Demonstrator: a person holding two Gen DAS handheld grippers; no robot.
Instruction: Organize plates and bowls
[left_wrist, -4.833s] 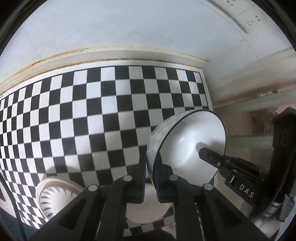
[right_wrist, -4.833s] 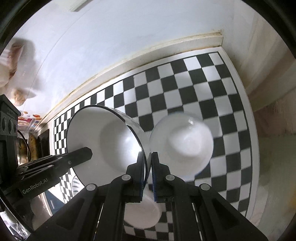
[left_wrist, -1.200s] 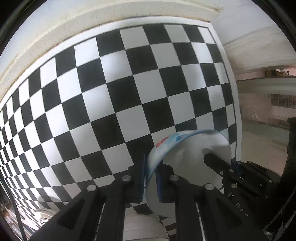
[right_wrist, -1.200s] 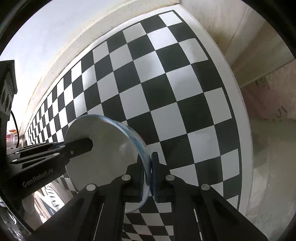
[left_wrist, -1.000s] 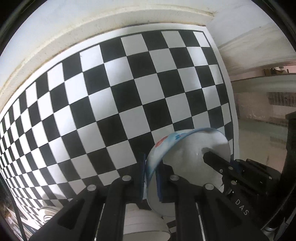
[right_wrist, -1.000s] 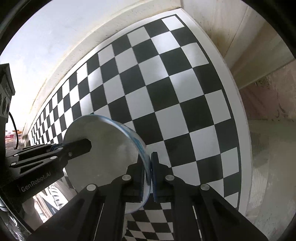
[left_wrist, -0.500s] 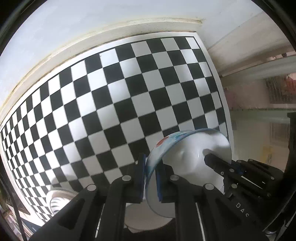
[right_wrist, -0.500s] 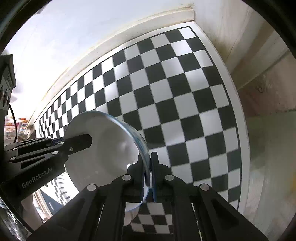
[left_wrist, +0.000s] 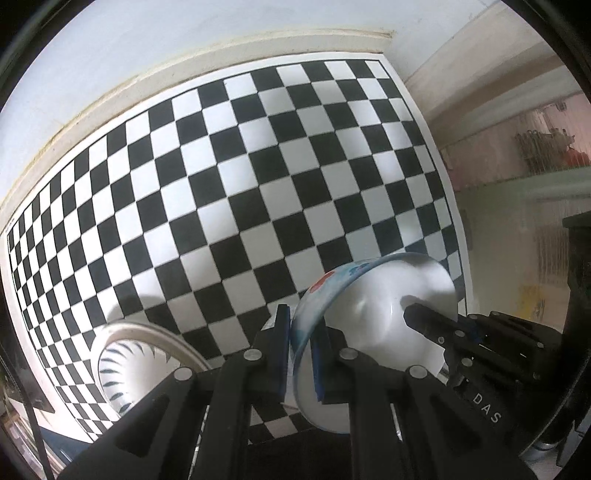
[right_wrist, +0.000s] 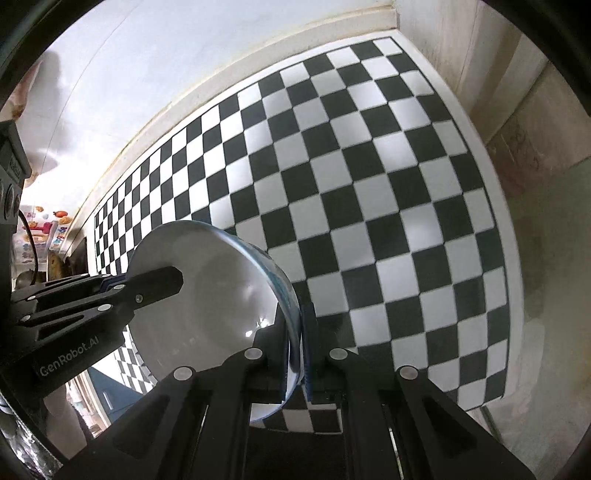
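1. The left gripper (left_wrist: 300, 354) pinches one side of the rim of the bowl (left_wrist: 373, 332); the right gripper (right_wrist: 293, 350) pinches the opposite side. The bowl hangs clear above the chequered bench (left_wrist: 229, 192).
2. Risk: each grip is thin and on a smooth, curved rim. If the hands drift apart or twist unevenly, the bowl may slip and fall onto the bench.
3. Risk: a striped bowl (left_wrist: 122, 369) sits left of the held bowl; a low pass may strike it.
4. Legible writing: "DAS" on the right gripper's body; "GenRobot.AI" on the left gripper's body.
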